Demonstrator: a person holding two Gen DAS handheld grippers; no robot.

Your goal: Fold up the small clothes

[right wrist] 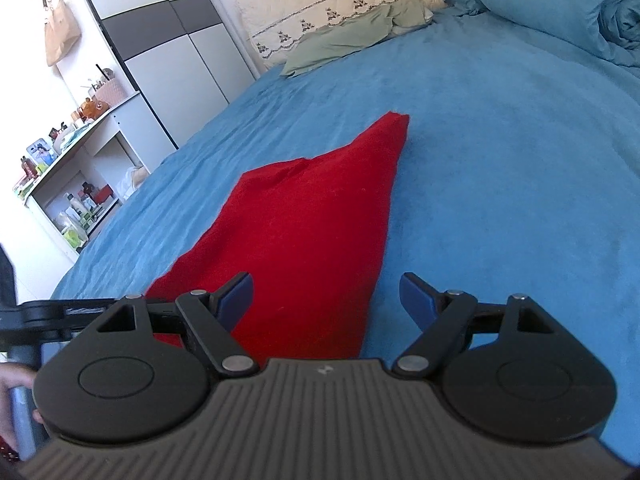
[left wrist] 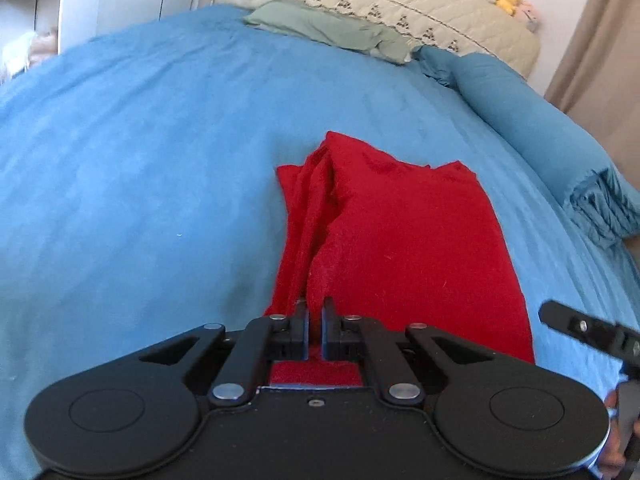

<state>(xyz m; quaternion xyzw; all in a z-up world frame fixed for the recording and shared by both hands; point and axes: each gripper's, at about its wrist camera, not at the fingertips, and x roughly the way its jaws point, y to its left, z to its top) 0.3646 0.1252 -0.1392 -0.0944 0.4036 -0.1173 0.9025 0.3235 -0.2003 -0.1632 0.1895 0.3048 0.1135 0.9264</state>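
Observation:
A red cloth [left wrist: 400,240] lies on the blue bedspread [left wrist: 140,140], partly folded, with a bunched ridge along its left side. My left gripper [left wrist: 315,306] is shut on the near edge of the red cloth, pinching a fold between its fingers. In the right wrist view the red cloth [right wrist: 304,232] runs away from me to a pointed far corner. My right gripper [right wrist: 326,292] is open and empty, low over the cloth's near right edge. The right gripper also shows at the right edge of the left wrist view [left wrist: 588,328].
A green pillowcase [left wrist: 328,28] and a cream quilted headboard [left wrist: 400,4] lie at the far end of the bed. A rolled blue duvet [left wrist: 540,140] sits on the right. A white shelf with bottles [right wrist: 72,184] and wardrobe [right wrist: 160,40] stand left of the bed.

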